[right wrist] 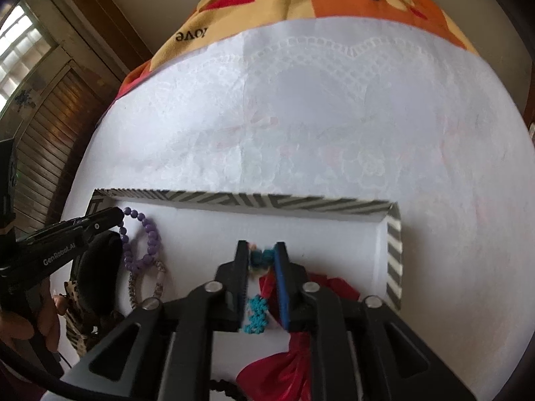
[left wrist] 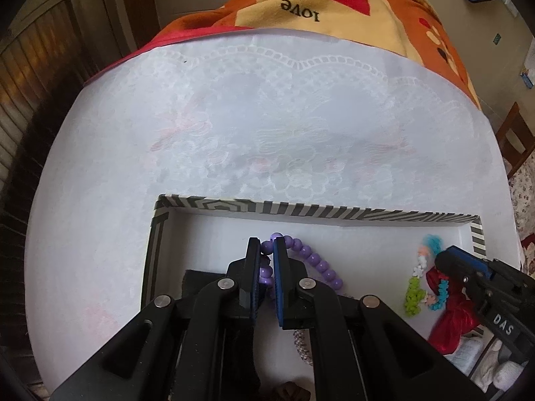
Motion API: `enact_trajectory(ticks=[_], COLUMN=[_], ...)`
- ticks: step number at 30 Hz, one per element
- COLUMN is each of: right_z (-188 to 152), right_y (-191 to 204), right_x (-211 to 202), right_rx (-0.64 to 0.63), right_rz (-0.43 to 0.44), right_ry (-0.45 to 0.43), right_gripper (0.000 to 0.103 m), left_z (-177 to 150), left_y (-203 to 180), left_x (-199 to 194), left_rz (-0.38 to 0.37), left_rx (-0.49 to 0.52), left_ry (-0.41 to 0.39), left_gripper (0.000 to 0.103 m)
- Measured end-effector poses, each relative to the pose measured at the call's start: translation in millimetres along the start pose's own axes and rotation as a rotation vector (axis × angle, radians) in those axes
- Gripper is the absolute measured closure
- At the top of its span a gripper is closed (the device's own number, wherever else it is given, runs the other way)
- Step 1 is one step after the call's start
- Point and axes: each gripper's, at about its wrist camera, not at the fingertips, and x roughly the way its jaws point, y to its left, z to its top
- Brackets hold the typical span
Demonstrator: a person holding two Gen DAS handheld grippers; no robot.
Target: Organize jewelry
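Inside the striped-rim box [left wrist: 334, 212] on the white-clothed desk [left wrist: 234, 117], both tools are working at once. Left tool [left wrist: 266, 250] has its jaws nearly closed on a strand of the purple bead bracelet [left wrist: 316, 262], beads showing between the pads. Right tool [right wrist: 260, 254] pinches the teal crochet piece [right wrist: 257, 310] of a colourful ornament that lies over a red satin pouch [right wrist: 291, 371]; I judge it gripped, though motion blur softens the tips.

To do this well, each tool should lift straight and slowly, so that the bracelet does not drag the silvery bangle [right wrist: 147, 284] it overlaps, and the ornament's loose tufts do not snag the pouch. Keep the two tools well apart while sorting.

Only the left view shows the lime-green tuft [left wrist: 413, 297] of the ornament. Only the right view shows the dark pouch [right wrist: 100, 267] and a patterned scrunchie [right wrist: 75, 317] beside the bracelet, and the hand behind the left tool.
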Motion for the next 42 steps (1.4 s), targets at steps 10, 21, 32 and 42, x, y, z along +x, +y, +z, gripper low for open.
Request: enact_trajectory(ticks=[10,21,32,42], right_z=[-10,-28,-69,-119], right_y=[3,16,23,27], right_x=[-22,-52,-94,-129], right_rx=[-0.004,-0.039,-0.065,-0.074], right_rz=[0.028,0.032,0.0,-0.026], right_ry=[-0.03,-0.059,-0.09,-0.112], right_gripper=[0.064,0.058,0.057,0.055], left_z=[-6,-23,-68,-120], left_y=[2,-3,-14,-23], left_x=[-17,-47,-79,-108], left_rz=[0.021,0.028,0.016,0.006], left_rx=[-0.011,0.009,0.024,0.049], left_ry=[-0.014,-0.057,-0.06,-0.074], left_gripper=[0.08,0.079,0.08,0.08])
